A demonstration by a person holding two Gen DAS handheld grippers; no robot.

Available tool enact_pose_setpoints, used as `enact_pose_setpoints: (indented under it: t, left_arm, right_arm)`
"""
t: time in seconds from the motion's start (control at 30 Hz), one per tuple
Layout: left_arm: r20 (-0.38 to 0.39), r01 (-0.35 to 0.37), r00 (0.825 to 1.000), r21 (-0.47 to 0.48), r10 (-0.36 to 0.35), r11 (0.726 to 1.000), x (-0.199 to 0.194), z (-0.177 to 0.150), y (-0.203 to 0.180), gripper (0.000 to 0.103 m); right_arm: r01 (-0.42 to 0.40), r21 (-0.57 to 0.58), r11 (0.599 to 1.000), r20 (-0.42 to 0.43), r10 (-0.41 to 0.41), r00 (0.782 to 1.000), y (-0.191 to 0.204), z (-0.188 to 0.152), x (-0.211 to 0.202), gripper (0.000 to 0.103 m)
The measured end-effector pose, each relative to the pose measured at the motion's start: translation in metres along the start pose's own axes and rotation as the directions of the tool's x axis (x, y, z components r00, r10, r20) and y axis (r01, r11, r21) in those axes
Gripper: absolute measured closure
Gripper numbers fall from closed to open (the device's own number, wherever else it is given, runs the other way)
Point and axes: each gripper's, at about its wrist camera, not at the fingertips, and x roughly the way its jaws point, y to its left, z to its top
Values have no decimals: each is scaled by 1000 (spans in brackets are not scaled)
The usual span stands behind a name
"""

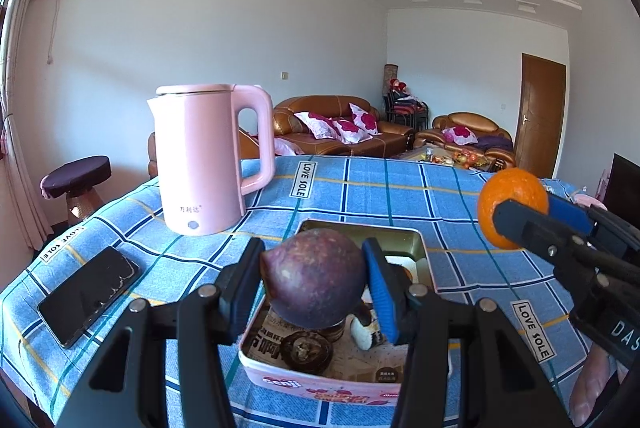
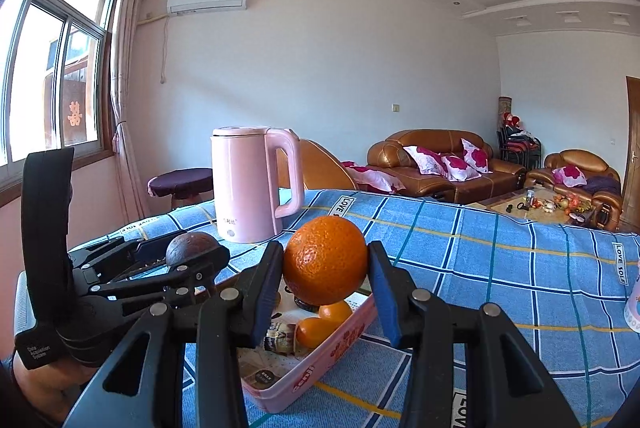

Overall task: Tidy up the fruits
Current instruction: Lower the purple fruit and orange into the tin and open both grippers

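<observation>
My left gripper (image 1: 314, 278) is shut on a dark purple round fruit (image 1: 314, 278), held above a pink rectangular tin (image 1: 320, 386) on the blue checked tablecloth (image 1: 384, 196). Inside the tin lie a dark brown fruit (image 1: 306, 350) and other items on printed paper. My right gripper (image 2: 326, 262) is shut on an orange (image 2: 326, 260), held over the same tin (image 2: 320, 360), where two small orange fruits (image 2: 320, 326) lie. The left gripper with the purple fruit (image 2: 192, 248) shows at left in the right wrist view. The right gripper and its orange (image 1: 512, 204) show at right in the left wrist view.
A pink electric kettle (image 1: 208, 160) stands at the table's back left. A black phone (image 1: 88, 300) lies near the left table edge. A hand (image 1: 592, 388) shows at the lower right. A pale bottle (image 2: 634, 304) stands at the right edge. Sofas (image 1: 340, 128) and a stool (image 1: 76, 176) lie beyond the table.
</observation>
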Motion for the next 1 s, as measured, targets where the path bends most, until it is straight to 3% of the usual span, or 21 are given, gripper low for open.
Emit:
enact_pose_setpoints:
  t: [0.53,1.0]
  left_arm:
    - [-69,10,998,14,-9,1000,16,-7,18,52]
    - [-174,39,984,60,-28,997,40,-21,11,51]
  right_arm:
    - [-7,1,1000,-120,7,993,18,-16,42,58]
    - [-18,22,1000,-255,23,967,18,-33,69,58]
